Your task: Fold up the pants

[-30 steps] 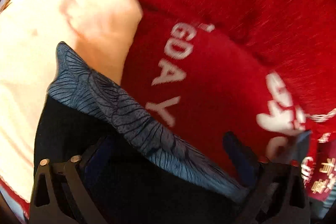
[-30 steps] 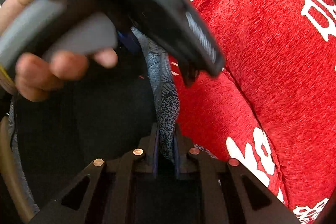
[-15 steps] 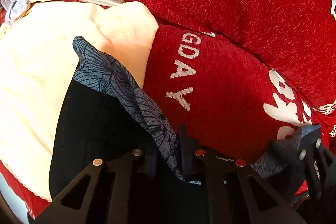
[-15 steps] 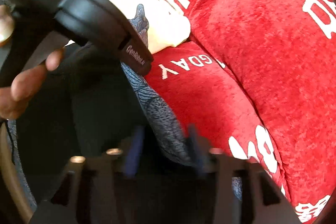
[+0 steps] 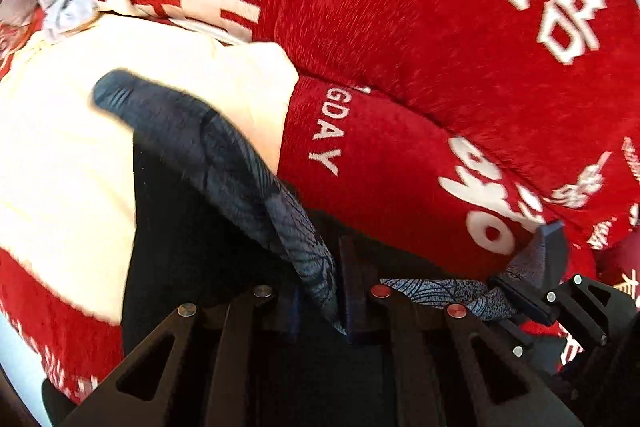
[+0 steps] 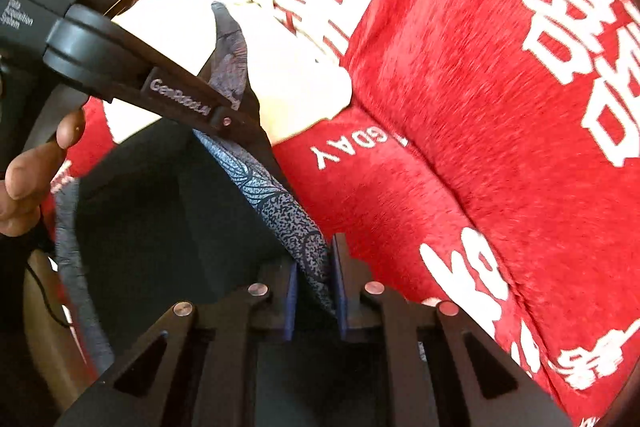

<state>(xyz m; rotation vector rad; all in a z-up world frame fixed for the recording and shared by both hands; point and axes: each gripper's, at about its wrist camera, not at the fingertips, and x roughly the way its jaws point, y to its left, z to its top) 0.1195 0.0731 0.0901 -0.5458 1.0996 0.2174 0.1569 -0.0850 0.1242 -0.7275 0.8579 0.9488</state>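
Left wrist view: the left gripper is seen closed narrow on the patterned grey-blue band of the pants, with the cloth pinched between the fingers. The band is drawn taut from the fingers up and to the left, ending in a free corner over a cream cushion. The black body of the pants hangs below and left of the band. A red blanket with white lettering is spread behind. At lower right the right gripper is seen clamped on the same band, just beside the left one, a short stretch of cloth between them.

Right wrist view: the right gripper has just been closing, and the speckled band of the pants is now pinched between its fingers. The band's long axis runs up and left from the fingers, passing under the left gripper's black body. A hand is wrapped round that handle at far left.

Judgement: both grips sit close together on one edge, the free length lying up-left of both; the left hand is the nearer to that far corner.
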